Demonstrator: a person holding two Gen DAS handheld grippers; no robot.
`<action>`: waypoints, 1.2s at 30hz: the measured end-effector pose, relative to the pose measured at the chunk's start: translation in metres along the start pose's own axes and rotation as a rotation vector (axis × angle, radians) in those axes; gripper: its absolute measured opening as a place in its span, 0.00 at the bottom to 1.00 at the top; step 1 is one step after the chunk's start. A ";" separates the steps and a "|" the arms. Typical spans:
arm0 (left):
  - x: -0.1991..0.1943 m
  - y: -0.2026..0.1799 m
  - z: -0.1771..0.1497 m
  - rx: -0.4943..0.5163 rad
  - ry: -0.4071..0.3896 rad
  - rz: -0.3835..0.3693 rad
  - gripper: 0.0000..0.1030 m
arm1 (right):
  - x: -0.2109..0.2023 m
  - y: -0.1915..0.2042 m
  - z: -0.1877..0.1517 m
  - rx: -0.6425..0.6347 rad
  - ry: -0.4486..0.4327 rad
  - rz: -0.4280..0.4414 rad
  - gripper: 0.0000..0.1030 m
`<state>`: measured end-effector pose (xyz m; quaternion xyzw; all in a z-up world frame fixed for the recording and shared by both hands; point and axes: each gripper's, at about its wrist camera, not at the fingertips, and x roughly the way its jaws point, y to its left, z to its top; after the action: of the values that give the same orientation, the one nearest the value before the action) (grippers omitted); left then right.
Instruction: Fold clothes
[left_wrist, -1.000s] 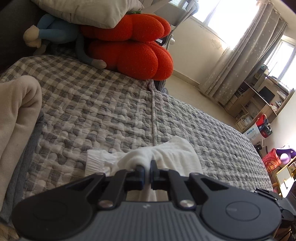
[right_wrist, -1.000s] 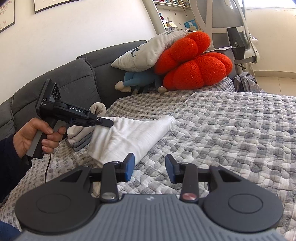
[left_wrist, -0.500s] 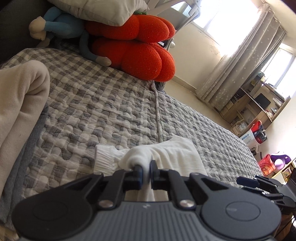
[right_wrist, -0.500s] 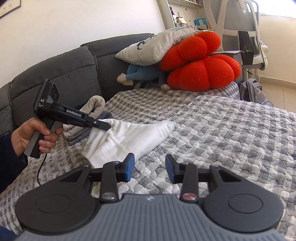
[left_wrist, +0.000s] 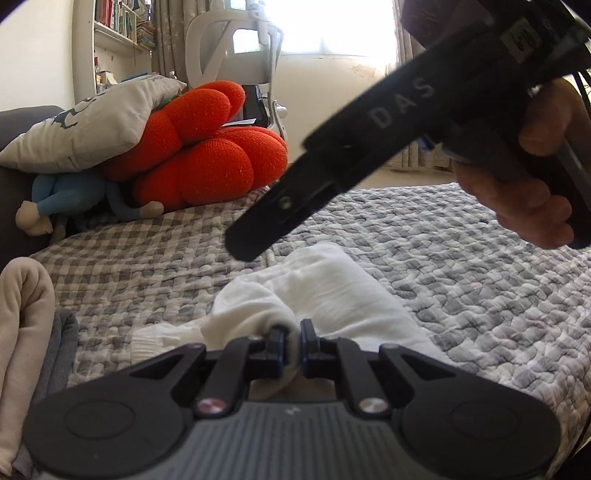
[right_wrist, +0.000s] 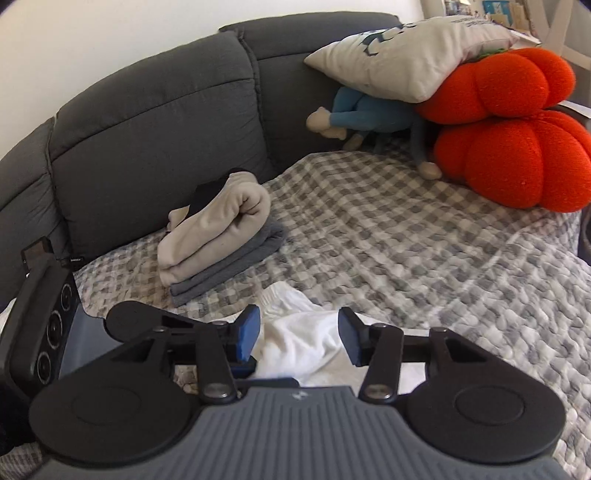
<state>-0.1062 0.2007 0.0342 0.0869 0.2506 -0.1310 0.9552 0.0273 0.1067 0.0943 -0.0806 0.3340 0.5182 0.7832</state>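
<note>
Right hand-held gripper (right_wrist: 299, 339) now hovers over white garment (right_wrist: 295, 343).

Daylight floods in from the window (left_wrist: 332, 26), which is blown out to white glare in the left wrist view. The right gripper (left_wrist: 243, 243) crossing close to that lens is dark, soft and smeared. Both views bend strongly at the edges with black corners; the quilt (right_wrist: 461, 266) looks motion-blurred in the right wrist view.
</note>
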 end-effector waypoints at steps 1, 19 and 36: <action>0.000 -0.002 -0.001 0.010 -0.003 0.006 0.07 | 0.012 0.004 0.006 -0.039 0.037 0.004 0.50; -0.005 0.015 -0.002 0.000 0.008 0.018 0.05 | 0.066 0.007 0.018 -0.156 0.178 -0.090 0.05; 0.027 0.134 -0.024 -0.623 0.196 -0.157 0.06 | 0.128 0.007 0.031 -0.055 0.071 -0.202 0.05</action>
<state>-0.0549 0.3279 0.0134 -0.2165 0.3751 -0.1124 0.8943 0.0656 0.2216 0.0421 -0.1537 0.3373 0.4426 0.8165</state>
